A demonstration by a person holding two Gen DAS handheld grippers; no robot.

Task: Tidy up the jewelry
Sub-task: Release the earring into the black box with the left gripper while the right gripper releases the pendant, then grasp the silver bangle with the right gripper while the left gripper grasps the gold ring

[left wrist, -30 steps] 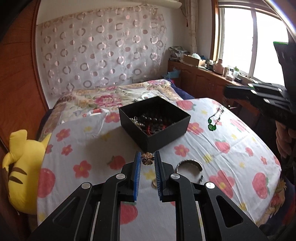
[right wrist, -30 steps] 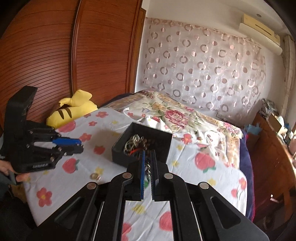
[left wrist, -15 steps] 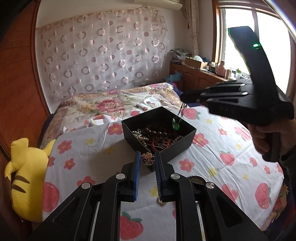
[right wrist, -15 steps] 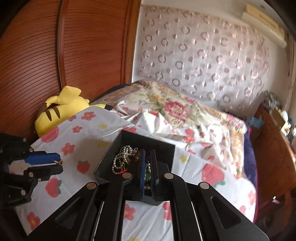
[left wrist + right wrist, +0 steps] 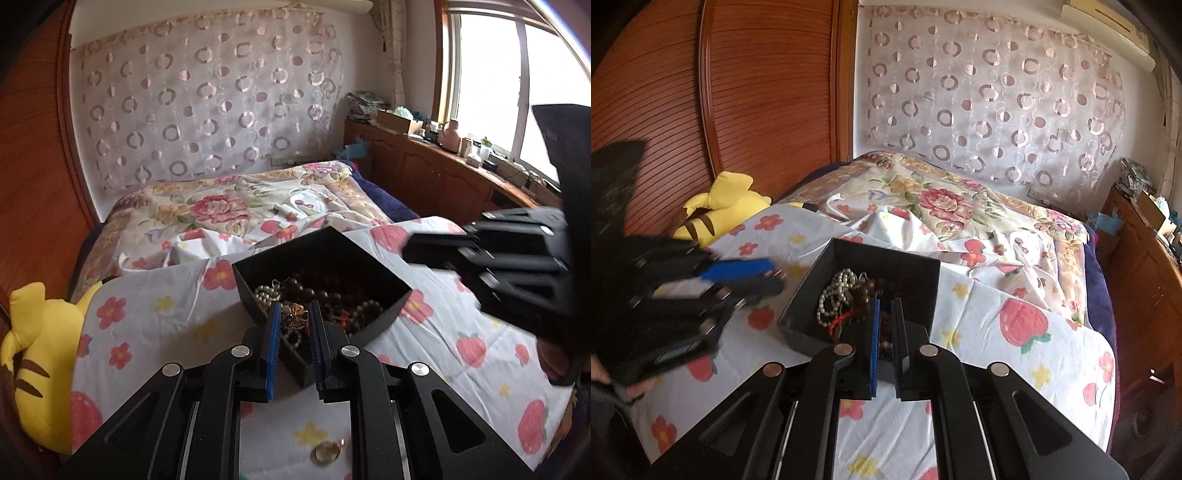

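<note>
A black open box [image 5: 245,291] sits on the strawberry-print cloth [image 5: 166,306], heaped with bead strands and a pearl strand [image 5: 831,299]. My left gripper [image 5: 293,308] is shut on a small gold flower-shaped ornament [image 5: 294,316], held over the box's near corner. In the right wrist view, that left gripper [image 5: 775,280] hovers just left of the box [image 5: 886,258]. My right gripper [image 5: 885,306] hangs over the box with its jaws tight together. The thin chain of the green-pendant necklace it carries is lost against the dark beads. In the left wrist view, the right gripper [image 5: 410,247] is blurred at the box's right rim.
A gold ring [image 5: 327,451] lies on the cloth close under my left gripper. A yellow plush toy [image 5: 33,354] rests at the left edge against the wooden wardrobe [image 5: 757,92]. A floral quilt [image 5: 942,199] covers the bed behind; a wooden cabinet [image 5: 424,177] runs under the window.
Both grippers have closed in on the box. The left one carried the gold ornament forward over its near corner. The right one sank over the box, and the green pendant no longer shows.
</note>
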